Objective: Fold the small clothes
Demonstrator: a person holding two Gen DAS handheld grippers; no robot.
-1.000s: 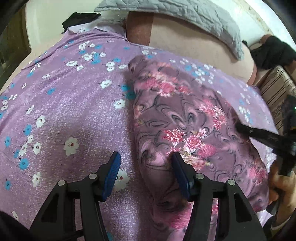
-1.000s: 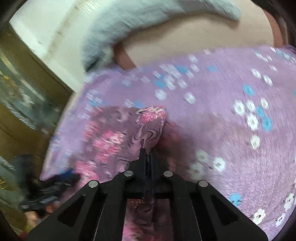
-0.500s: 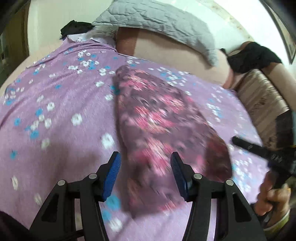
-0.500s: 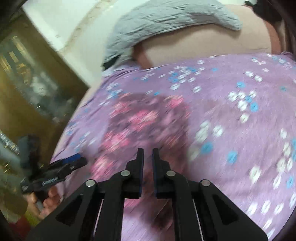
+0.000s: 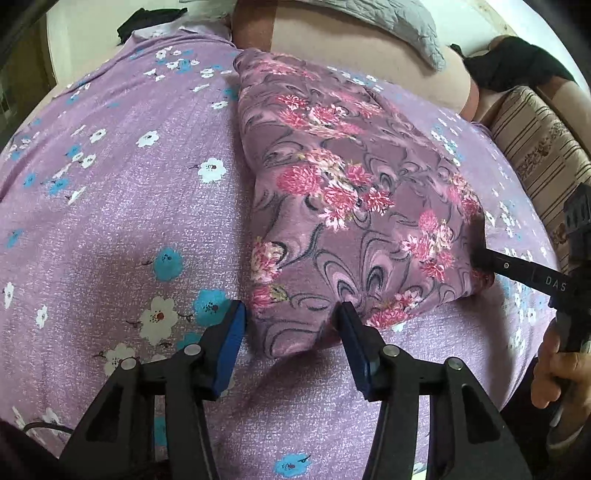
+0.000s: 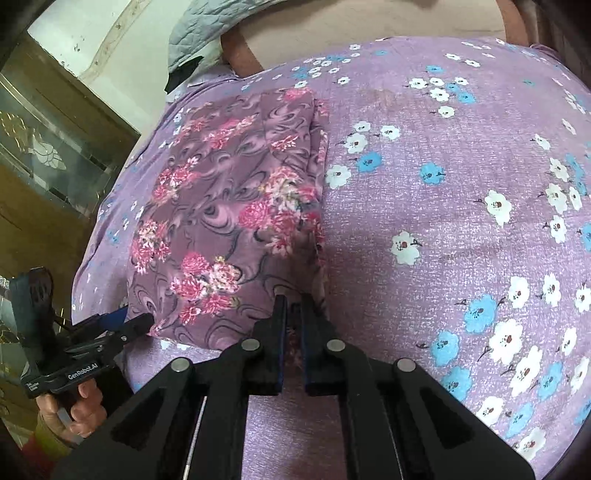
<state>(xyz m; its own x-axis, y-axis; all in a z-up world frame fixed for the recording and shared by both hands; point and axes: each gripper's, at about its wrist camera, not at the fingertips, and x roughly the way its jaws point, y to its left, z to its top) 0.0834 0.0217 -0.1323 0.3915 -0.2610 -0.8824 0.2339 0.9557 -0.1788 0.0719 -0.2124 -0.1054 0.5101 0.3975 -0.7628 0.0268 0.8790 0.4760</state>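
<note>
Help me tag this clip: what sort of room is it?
Probably a bedroom: a purple flowered bedsheet covers a wide mattress, a grey quilted blanket lies at its far end, and a glass-fronted cabinet stands alongside.

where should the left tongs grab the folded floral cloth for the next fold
Take the near left corner of the cloth, coming from the near edge. That corner already lies between the open left tongs, and its folded layers are stacked there. The right tongs sit shut at the other near corner.
</note>
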